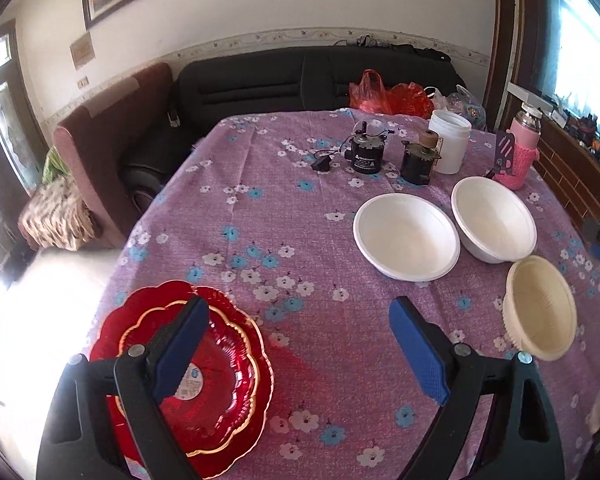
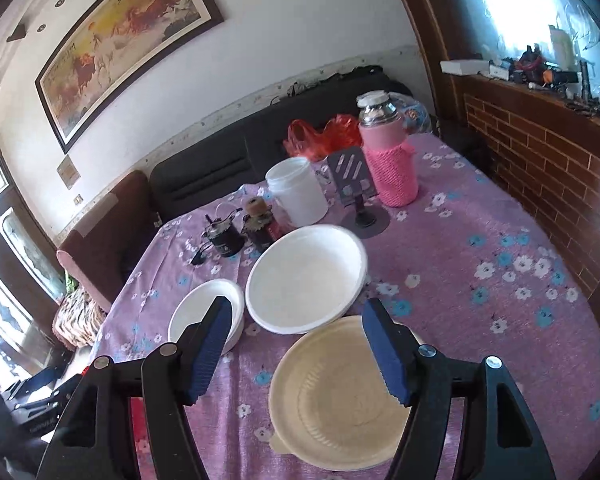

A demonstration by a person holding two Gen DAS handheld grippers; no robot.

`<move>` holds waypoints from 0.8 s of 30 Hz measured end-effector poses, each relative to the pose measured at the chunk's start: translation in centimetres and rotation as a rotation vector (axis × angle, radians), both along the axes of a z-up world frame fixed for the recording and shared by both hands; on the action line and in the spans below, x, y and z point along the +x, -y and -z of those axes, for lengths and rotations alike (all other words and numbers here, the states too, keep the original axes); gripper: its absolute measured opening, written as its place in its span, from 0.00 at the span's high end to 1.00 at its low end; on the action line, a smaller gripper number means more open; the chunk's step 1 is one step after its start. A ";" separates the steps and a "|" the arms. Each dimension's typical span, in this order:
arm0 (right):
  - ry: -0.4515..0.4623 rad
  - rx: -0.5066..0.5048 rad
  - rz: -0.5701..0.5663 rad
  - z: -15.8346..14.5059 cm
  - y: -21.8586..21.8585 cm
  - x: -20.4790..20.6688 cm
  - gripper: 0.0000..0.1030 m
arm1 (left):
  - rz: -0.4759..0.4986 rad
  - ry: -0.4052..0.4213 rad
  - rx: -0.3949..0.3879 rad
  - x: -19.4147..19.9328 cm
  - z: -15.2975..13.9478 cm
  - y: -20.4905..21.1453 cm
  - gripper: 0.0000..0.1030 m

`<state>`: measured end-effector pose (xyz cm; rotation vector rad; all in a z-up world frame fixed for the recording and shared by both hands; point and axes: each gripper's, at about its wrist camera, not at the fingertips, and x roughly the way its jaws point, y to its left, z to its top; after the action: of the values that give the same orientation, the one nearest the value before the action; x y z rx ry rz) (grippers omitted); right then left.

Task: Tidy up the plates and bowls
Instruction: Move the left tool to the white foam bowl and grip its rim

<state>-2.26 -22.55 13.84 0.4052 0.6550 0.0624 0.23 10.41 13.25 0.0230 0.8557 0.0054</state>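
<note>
The left tongs [image 1: 300, 352] stand wide open with nothing between their blue pads, low in the left wrist frame above the counter [image 1: 284, 216] and its purple flowered cloth. At lower left, two red plates [image 1: 236, 392] lie stacked, the smaller gold-rimmed one on the larger; the left pad crosses in front of them, though whether it touches them is hard to judge from this angle. Right of centre sit two white bowls [image 1: 406, 236], just beside each other, and the cream bowl [image 1: 540, 312] lies near the right edge, close below them.

The right tongs [image 2: 296, 352] are also spread open and grip nothing. In the right wrist view the cream bowl [image 2: 332, 396] fills the lower centre, partly behind the right pad. A large white bowl [image 2: 306, 278] sits just above it, with a smaller white bowl [image 2: 198, 308] at left. Toward the top stand a white jar [image 2: 296, 192], a pink flask [image 2: 388, 160] and two small dark motors [image 2: 240, 232].
</note>
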 end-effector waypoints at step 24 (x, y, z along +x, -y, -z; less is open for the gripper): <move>-0.311 0.083 -0.136 9.3 -13.0 11.1 0.30 | -0.067 -0.246 -0.323 15.8 8.1 -0.4 0.12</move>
<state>8.83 -9.55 4.51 0.4545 0.9892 0.1583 16.01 10.77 5.14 -0.3142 1.0947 -0.0738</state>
